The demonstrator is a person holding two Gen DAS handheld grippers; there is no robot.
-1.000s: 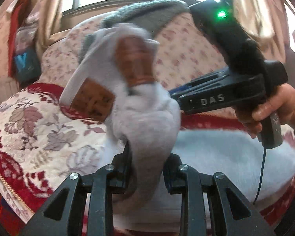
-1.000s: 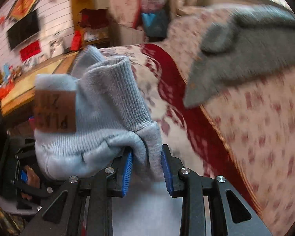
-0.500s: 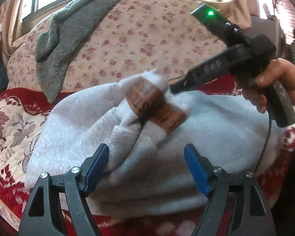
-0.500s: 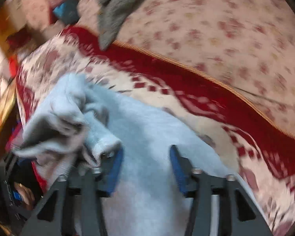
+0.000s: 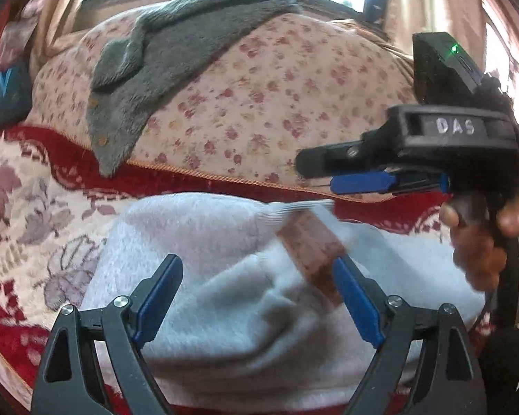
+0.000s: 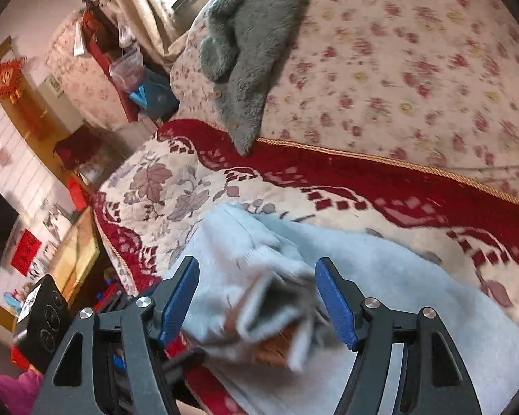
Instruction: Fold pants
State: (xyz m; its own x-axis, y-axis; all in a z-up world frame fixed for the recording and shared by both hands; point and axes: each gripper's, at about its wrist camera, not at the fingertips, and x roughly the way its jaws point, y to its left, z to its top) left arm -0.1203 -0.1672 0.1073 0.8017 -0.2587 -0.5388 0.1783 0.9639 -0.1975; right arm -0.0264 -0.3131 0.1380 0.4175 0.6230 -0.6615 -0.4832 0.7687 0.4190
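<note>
Pants of pale grey fleece [image 5: 225, 276] lie in a folded heap on the red and cream flower-patterned cover of the sofa seat [image 5: 34, 207], in front of the cream backrest cushion sprigged with small red flowers [image 5: 259, 103]. A brown rectangular label [image 5: 311, 249] shows on the ribbed cuff that rests on top of the heap; it is blurred, and I cannot read it.

My left tool [image 5: 257, 297] hangs over the near edge of the pants with its blue-padded fingers [image 5: 155, 301] spread wide. Its jaws have just been opening, and the cloth lies below and between them with neither pad pressing on it, so it grips nothing.

My right tool [image 6: 257, 301] also stands with its jaws well apart, having just been opening. The rumpled cuff end of the pants [image 6: 270, 311] lies loose between its blue pads [image 6: 335, 301], blurred, and not clamped. In the left view this tool [image 5: 332, 176] points sideways just above the far edge of the heap, my right hand [image 5: 481, 242] around its black handle.

A dark grey plush cloth [image 5: 176, 52] is draped over the top of the backrest, well apart from the pants.
</note>
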